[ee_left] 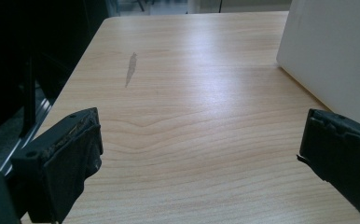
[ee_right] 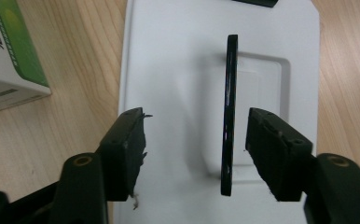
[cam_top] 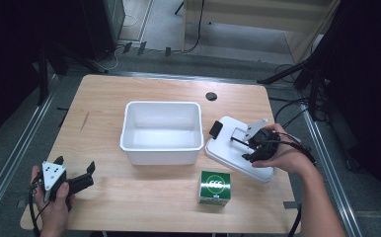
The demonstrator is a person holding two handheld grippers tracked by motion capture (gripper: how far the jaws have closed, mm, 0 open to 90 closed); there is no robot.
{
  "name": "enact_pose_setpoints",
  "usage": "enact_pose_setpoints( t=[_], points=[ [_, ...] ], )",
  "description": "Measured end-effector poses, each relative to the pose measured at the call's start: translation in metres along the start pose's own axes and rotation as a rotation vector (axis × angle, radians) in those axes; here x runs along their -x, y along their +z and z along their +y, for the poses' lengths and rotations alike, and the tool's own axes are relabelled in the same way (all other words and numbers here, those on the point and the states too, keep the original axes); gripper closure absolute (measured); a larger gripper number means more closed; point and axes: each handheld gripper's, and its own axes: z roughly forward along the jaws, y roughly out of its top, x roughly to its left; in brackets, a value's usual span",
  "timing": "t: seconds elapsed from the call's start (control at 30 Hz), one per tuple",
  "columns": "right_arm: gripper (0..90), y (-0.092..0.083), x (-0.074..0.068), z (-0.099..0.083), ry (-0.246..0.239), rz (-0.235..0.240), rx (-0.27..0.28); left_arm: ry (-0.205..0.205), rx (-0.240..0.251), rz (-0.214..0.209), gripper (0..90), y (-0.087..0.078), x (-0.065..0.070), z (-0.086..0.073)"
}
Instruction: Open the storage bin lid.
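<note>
Right beside the white plastic bin [cam_top: 161, 131], on its right, lies the white lid [cam_top: 228, 150] flat on the wooden table [cam_top: 129, 197], with a thin black handle [ee_right: 229, 112] standing upright on its raised middle. Above it the right gripper [ee_right: 194, 142] hovers with its 2 jaws spread to either side of that handle; 1 pad sits just beside the handle, though whether it touches cannot be told, and the other stands clear. A black clip [cam_top: 215, 130] juts from the lid's edge nearest the bin. In front of the lid, toward the person, a green and white carton [cam_top: 214, 187] stands just off its corner. Well left of the bin, the left gripper [cam_top: 75, 170] rests near the table's front edge, jaws wide apart over bare wood, nothing between them. Behind the bin a small black disc [cam_top: 211, 96] sits in the tabletop.
</note>
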Motion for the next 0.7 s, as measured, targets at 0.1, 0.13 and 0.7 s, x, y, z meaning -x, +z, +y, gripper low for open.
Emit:
enact_pose_setpoints(
  t=[0.1, 0.13, 0.7],
  points=[
    [25.1, -0.004, -0.004, -0.001, 0.013, 0.013, -0.009, -0.002, 0.000, -0.002, 0.0, 0.000, 0.000, 0.000],
    [21.6, -0.005, -0.005, -0.001, 0.015, 0.017, -0.014, -0.002, 0.000, -0.002, 0.0, 0.000, 0.000, 0.000],
    [0.0, -0.013, -0.040, 0.006, -0.018, 0.120, -0.015, 0.002, -0.006, -0.012, 0.0, 0.001, 0.000, 0.000]
  ],
)
